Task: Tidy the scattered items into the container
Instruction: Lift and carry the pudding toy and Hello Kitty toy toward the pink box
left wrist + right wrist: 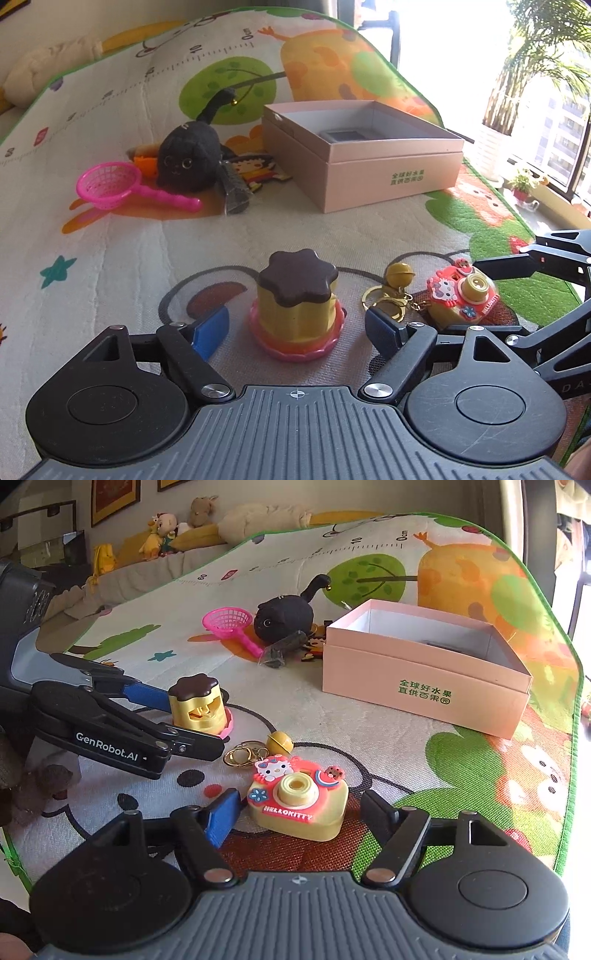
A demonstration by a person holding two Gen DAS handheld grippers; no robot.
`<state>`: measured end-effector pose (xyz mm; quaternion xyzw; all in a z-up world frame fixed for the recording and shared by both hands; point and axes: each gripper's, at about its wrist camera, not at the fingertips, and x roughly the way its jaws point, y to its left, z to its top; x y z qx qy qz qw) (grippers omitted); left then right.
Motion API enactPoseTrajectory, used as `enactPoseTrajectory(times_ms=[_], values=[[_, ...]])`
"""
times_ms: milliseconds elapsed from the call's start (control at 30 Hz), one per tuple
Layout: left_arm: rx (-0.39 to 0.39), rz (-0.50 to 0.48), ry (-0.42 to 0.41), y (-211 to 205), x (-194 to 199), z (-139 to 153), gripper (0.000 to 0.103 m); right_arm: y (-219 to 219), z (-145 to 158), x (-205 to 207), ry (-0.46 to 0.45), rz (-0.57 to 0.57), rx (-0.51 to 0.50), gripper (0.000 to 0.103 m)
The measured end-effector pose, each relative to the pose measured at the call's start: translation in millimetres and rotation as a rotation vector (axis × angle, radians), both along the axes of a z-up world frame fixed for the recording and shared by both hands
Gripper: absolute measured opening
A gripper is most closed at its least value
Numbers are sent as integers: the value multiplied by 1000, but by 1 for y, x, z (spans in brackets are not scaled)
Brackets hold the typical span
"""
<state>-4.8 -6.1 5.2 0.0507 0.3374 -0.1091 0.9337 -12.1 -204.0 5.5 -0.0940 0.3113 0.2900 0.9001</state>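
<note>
A: What writing can you read?

B: The pink cardboard box (424, 675) carries two lines of green Chinese characters on its front wall. The toy camera keychain (299, 797) has "HELLOKITTY" in raised letters along its front. From the right wrist view, the side of the left gripper (195, 720) reads "GenRobot.AI". The play mat (129, 258) has a printed ruler running to "0cm", with "10" beside it.

A: What is in the box?

B: It stands open on the mat, far side of the scattered toys. One dark square thing lies on its floor; I cannot tell what it is.

A: And the grippers?

B: The left gripper (297, 328) has its fingers apart on either side of the pudding toy (297, 306), a yellow body with a brown flower-shaped top on a pink base. There is a gap on each side; it stands on the mat. The right gripper (301, 818) is parted around the toy camera, whose gold ring and bell lie on the mat just beyond it; neither pad presses.

A: What else lies about?

B: A black plush cat (188, 162), a pink toy net (110, 181) beside it, a dark packet (236, 188) and a flat cartoon figure (258, 170), all left of the box.

A: Anything only one view shows?

B: The right wrist view shows stuffed toys (177, 528) along the far wall and a slot in the pudding's side. The left wrist view shows a window and potted palm (535, 74).
</note>
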Motion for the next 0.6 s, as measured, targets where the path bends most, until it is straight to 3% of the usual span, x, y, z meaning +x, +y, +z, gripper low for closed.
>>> enactPoseTrajectory(times_ms=[133, 167, 200, 600], values=[[7, -8, -21, -3, 2, 1, 62, 0, 1, 0, 3, 5, 2, 68], [11, -7, -21, -3, 3, 1, 61, 1, 2, -1, 2, 12, 1, 59], [13, -5, -19, -4, 2, 2, 61, 1, 3, -2, 3, 16, -1, 58], [-8, -76, -50, -22, -32, 18, 61, -17, 27, -14, -57, -18, -4, 58]])
